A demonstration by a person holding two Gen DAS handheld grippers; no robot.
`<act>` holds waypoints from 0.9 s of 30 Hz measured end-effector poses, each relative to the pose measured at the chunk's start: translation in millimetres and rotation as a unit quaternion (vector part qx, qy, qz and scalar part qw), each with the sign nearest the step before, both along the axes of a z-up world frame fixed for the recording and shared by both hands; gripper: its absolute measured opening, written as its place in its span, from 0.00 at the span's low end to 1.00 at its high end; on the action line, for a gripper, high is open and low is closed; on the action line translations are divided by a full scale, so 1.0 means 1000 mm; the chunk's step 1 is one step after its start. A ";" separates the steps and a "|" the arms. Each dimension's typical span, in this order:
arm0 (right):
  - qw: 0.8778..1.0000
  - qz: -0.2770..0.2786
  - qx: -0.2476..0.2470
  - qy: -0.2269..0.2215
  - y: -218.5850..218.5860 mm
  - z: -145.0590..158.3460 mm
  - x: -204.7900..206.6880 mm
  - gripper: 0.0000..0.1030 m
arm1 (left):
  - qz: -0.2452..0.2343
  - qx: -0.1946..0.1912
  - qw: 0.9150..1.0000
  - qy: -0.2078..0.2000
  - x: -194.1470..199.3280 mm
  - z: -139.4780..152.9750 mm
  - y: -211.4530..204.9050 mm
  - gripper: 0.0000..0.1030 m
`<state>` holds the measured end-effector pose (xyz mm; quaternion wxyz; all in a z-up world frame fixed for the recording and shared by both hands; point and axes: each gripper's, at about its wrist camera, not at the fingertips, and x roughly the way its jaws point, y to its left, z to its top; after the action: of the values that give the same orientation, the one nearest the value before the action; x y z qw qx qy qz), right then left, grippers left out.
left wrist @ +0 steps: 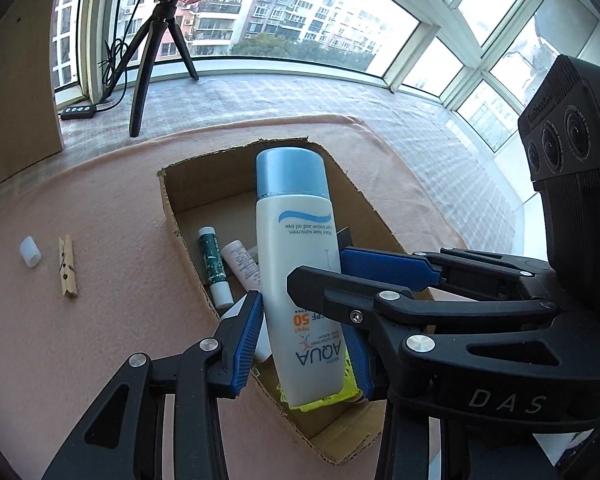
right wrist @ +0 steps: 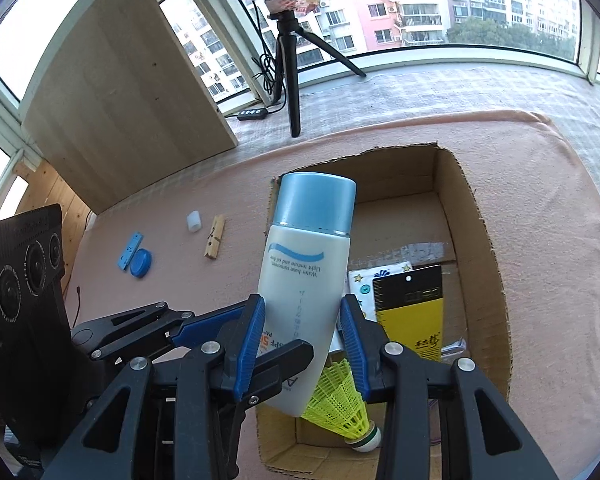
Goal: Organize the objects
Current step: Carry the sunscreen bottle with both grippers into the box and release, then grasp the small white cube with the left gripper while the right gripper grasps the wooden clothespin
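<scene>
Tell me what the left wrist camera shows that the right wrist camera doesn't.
Only the left wrist view shows the green tube and a white tube lying in the cardboard box. Only the right wrist view shows the yellow and black card and the blue cap. Both show the sunscreen bottle, clothespin and yellow shuttlecock.

Count, relative to the cardboard box:

- 1 sunscreen bottle, above the box opening.
- 2 tools on it: left tool, right tool.
- Inside the box: 1 yellow shuttlecock, 1 yellow-black card pack, 1 white patterned packet, 1 green tube, 1 white tube.
- Left of the box, on the pink tabletop: 1 wooden clothespin, 1 white cap, 1 blue round lid, 1 blue flat plate.
- Beyond the box: 1 tripod, 1 wooden board.
</scene>
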<state>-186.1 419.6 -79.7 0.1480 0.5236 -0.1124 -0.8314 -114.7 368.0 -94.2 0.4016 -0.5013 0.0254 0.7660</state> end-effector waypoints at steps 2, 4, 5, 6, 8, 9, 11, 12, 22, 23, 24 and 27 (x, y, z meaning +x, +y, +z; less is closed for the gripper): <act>1.000 0.002 0.000 -0.002 0.002 -0.001 -0.003 0.35 | 0.000 -0.003 1.000 0.002 0.000 0.000 0.001 0.42; 1.000 0.006 -0.002 -0.004 0.003 -0.001 -0.004 0.36 | 0.003 -0.005 1.000 0.004 0.001 0.000 0.000 0.43; 1.000 0.004 0.003 -0.004 0.003 0.000 -0.004 0.36 | 0.003 -0.008 1.000 0.006 0.000 0.000 -0.001 0.43; 1.000 0.001 0.009 -0.002 0.004 0.000 -0.003 0.36 | 0.005 -0.010 1.000 0.009 0.001 0.001 -0.003 0.43; 1.000 -0.003 0.010 -0.001 0.006 0.000 -0.002 0.37 | 0.008 -0.008 1.000 0.010 0.004 0.004 -0.007 0.43; 1.000 -0.005 0.008 -0.002 0.008 0.000 -0.001 0.37 | 0.010 -0.007 1.000 0.011 0.004 0.005 -0.010 0.43; 1.000 -0.010 0.005 0.000 0.011 0.001 0.002 0.37 | 0.014 -0.007 1.000 0.012 0.003 0.007 -0.016 0.43; 1.000 -0.012 0.004 0.001 0.011 0.002 0.003 0.37 | 0.017 -0.006 1.000 0.013 0.003 0.007 -0.021 0.43; 1.000 -0.015 0.003 0.017 -0.007 0.012 0.020 0.37 | 0.057 -0.014 0.998 0.023 0.004 0.016 -0.081 0.43; 1.000 -0.014 0.005 0.020 -0.010 0.014 0.022 0.37 | 0.065 -0.013 0.998 0.023 0.003 0.017 -0.091 0.43; 1.000 -0.013 0.005 0.023 -0.014 0.015 0.024 0.37 | 0.073 -0.011 0.997 0.020 0.002 0.017 -0.103 0.43; 0.999 -0.012 0.007 0.031 -0.028 0.018 0.029 0.37 | 0.095 -0.020 0.995 0.025 -0.003 0.018 -0.136 0.43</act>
<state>-157.0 391.7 -61.8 0.1377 0.4970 -0.1081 -0.8499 -117.9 232.3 -76.2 0.3160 -0.4900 0.0035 0.8124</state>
